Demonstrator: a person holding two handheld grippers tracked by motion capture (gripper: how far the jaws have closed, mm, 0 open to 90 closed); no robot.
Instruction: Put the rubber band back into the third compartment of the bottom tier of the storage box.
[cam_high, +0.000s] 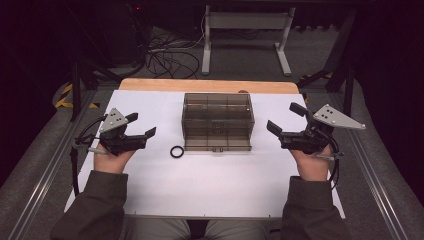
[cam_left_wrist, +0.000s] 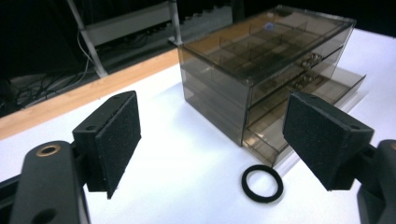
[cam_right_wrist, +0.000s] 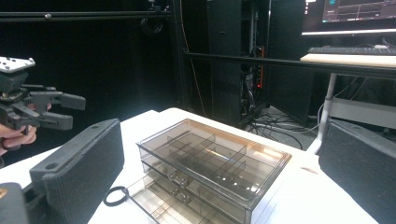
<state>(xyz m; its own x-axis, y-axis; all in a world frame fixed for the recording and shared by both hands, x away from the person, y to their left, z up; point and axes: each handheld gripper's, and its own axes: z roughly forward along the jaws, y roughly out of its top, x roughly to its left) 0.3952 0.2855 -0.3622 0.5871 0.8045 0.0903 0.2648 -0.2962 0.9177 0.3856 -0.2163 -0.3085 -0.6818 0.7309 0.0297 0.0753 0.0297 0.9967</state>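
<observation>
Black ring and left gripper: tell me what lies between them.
Nothing but bare white table. In the high view, the left gripper hovers left of the black ring with an open stretch between.

Dark room, white table (cam_high: 210, 190), tangled floor cables (cam_high: 167, 57)

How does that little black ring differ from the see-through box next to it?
The black ring is small, round and opaque, while the box is far larger, rectangular and smoky transparent. The black ring lies flat on the white table; the box stands tall, stacked with drawers, its bottom drawer pulled partly out. The ring is one plain loop; the box is split into compartments. Both rest untouched on the table.
</observation>
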